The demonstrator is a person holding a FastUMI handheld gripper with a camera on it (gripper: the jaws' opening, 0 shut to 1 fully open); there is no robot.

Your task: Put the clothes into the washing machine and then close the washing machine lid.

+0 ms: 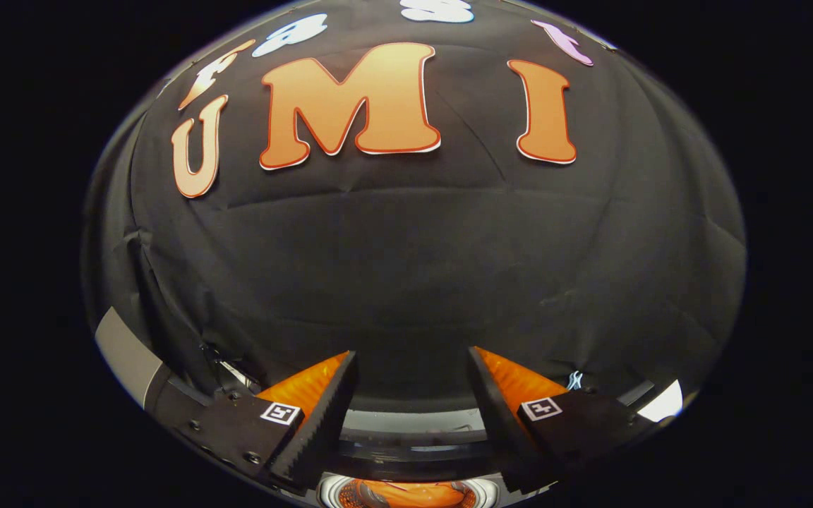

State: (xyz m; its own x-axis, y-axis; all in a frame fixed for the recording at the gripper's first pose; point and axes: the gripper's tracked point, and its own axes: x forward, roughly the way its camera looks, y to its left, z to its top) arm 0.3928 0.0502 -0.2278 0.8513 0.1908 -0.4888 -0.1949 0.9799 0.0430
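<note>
**Clothes in the drum, lid not yet closed**

The gripper [412,370] is held with fingers spread, nothing between them. Below them, the round chrome-rimmed opening of the washing machine [406,492] faces upward toward the fingers, with orange cloth [406,494] seen inside it. Loading is judged done; closing the lid remains. The cloth's long axis cannot be told.

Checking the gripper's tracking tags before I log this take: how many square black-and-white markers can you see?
2. One marker sits at the base of one finger, the other marker at the base of the other finger; the gripper is open. Others may be hidden.
</note>
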